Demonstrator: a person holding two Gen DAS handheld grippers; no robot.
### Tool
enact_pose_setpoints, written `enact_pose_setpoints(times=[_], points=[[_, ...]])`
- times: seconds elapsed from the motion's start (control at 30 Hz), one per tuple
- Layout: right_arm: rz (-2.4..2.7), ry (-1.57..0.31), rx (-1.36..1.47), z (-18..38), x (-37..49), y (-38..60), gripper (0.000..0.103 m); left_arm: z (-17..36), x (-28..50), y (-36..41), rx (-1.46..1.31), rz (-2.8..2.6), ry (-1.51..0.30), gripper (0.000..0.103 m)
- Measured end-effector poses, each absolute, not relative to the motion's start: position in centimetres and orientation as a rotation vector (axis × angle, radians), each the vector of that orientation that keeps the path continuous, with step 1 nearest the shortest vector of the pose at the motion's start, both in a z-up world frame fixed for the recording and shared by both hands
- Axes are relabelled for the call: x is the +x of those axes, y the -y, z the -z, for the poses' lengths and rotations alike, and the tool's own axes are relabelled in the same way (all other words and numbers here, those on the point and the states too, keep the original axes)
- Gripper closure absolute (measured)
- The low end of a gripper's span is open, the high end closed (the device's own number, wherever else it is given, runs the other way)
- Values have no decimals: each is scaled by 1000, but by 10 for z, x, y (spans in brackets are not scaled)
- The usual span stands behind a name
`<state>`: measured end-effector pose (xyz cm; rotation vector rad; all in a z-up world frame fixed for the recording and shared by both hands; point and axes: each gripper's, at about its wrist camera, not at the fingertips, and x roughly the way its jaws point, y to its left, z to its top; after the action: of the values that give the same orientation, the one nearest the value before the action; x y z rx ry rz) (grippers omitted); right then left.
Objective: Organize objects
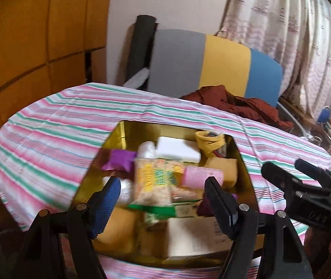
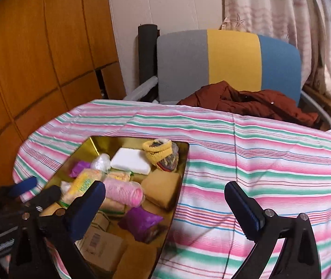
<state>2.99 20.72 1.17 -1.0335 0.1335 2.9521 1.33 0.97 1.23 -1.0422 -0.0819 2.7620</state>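
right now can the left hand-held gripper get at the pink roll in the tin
Probably yes. The left hand-held gripper hangs open right above the tin, and the pink roll lies on top of the pile near its right finger, with nothing over it. The snack pack beside it may crowd the grasp.

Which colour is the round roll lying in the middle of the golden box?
Pink. The roll shows best in the right wrist view.

Blurred by motion in the left view: snack bag [image 1: 156, 181], pink roll [image 1: 200, 174], its print unreadable. Cardboard box [image 2: 100, 244] partly hidden behind right gripper finger [image 2: 88, 209]. Left gripper [image 2: 35, 193] cut off at frame edge. Label on box [image 1: 195, 234] illegible.
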Motion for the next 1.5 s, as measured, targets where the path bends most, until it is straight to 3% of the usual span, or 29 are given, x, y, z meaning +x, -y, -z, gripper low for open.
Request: enact_pose_setpoints(times=[1.03, 1.5], points=[[-2748, -22, -1086, -15, 39, -165, 0, -16, 23, 14, -1180, -2884, 13, 27], [-2763, -47, -1107, -12, 38, -164, 0, -6, 19, 19, -1286, -2856, 42, 37]])
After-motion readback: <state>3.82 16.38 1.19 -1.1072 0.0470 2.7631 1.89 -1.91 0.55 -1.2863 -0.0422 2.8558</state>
